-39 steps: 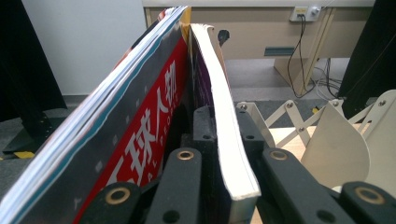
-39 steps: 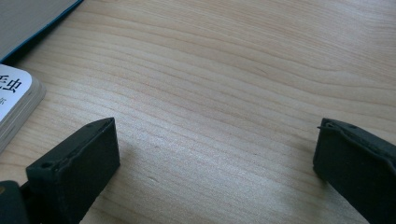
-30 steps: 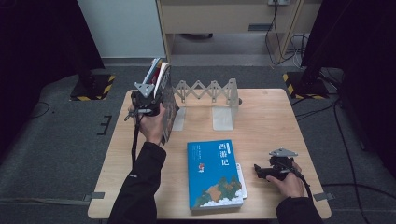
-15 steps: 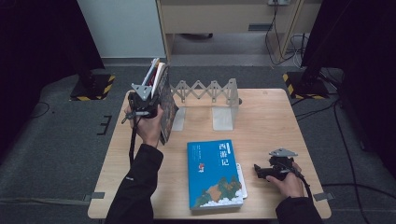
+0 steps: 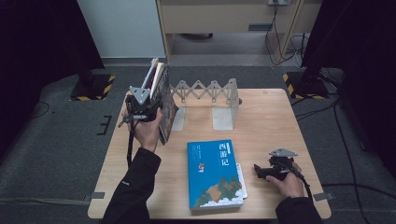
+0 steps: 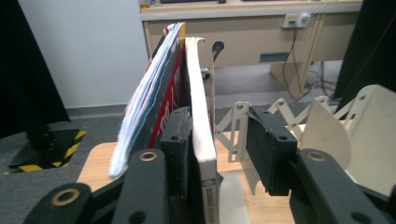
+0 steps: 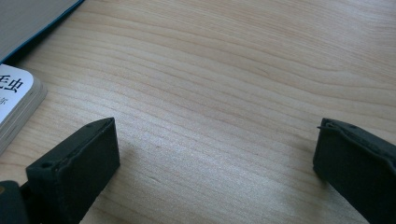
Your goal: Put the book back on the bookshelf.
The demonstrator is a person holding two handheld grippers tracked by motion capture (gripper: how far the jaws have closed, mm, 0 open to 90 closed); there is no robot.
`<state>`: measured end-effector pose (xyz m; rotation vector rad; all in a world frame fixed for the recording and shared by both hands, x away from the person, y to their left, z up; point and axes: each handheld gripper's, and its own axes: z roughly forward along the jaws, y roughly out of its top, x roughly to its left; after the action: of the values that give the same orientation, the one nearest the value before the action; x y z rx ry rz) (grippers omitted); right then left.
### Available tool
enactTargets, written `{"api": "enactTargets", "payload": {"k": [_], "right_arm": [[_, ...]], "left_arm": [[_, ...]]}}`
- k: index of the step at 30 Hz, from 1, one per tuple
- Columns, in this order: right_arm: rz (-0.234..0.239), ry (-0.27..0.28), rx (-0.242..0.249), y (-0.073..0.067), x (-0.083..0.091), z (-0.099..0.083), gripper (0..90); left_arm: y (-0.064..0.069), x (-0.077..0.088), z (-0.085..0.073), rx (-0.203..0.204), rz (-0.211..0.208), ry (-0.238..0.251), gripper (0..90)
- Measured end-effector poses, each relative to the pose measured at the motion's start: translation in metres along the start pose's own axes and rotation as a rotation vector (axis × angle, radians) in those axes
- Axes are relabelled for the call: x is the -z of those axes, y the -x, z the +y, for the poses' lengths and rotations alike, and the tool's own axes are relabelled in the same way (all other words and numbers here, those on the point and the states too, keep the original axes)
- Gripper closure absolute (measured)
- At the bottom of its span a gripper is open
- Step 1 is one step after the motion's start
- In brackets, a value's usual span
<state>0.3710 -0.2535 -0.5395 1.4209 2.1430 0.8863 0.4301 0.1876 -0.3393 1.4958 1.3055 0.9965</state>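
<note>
My left hand-held gripper (image 5: 148, 108) is up at the upright books (image 5: 161, 100), which stand on the counter (image 5: 261, 121) at the left end of the folding metal rack (image 5: 205, 91). In the left gripper view its jaws have just been opening: one pad sits against the cover of the nearest book (image 6: 201, 140), the other stands off with a clear gap on the rack side, so the book is between them but no longer pinched. The books lean a little away from the rack, their pages fanning at the top. Well away from the rack, on the near side of the counter, the blue book (image 5: 215, 173) lies flat, cover up, on top of another book whose corner peeks out beside it. My right hand-held gripper (image 5: 261, 171) rests low on the counter just beside that blue book, on the side away from the standing books, jaws spread wide with bare wood between them.
</note>
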Motion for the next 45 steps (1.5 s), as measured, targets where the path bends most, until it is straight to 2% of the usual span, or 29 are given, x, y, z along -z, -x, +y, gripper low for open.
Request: {"api": "enactTargets", "payload": {"k": [4,11,17,24,26,31,37,45], "right_arm": [[0.000,-0.001,0.002,0.000,0.000,0.000,0.7],[-0.001,-0.001,-0.001,0.000,0.000,0.000,0.7],[0.000,-0.002,0.000,0.000,0.000,0.000,0.7],[0.000,-0.002,-0.001,0.000,0.000,0.000,0.7],[0.001,-0.001,-0.003,0.000,0.000,0.000,0.7],[0.000,-0.001,-0.003,0.000,0.000,0.000,0.7],[0.000,-0.001,-0.004,0.000,0.000,0.000,0.6],[0.004,-0.002,-0.009,0.000,0.000,0.000,0.7]], "left_arm": [[-0.001,0.007,0.002,-0.013,0.003,0.020,57.2],[-0.001,0.020,0.007,0.000,-0.036,0.051,55.1],[-0.004,0.033,0.007,-0.001,-0.053,0.074,52.6],[-0.008,0.053,0.002,0.009,-0.119,0.080,49.1],[-0.009,0.058,-0.001,0.007,-0.124,0.080,48.7],[-0.014,0.064,-0.014,-0.009,-0.140,0.053,47.2],[-0.020,0.065,-0.034,0.009,-0.171,-0.002,46.3],[-0.016,0.061,-0.060,-0.009,-0.209,-0.080,44.9]]}}
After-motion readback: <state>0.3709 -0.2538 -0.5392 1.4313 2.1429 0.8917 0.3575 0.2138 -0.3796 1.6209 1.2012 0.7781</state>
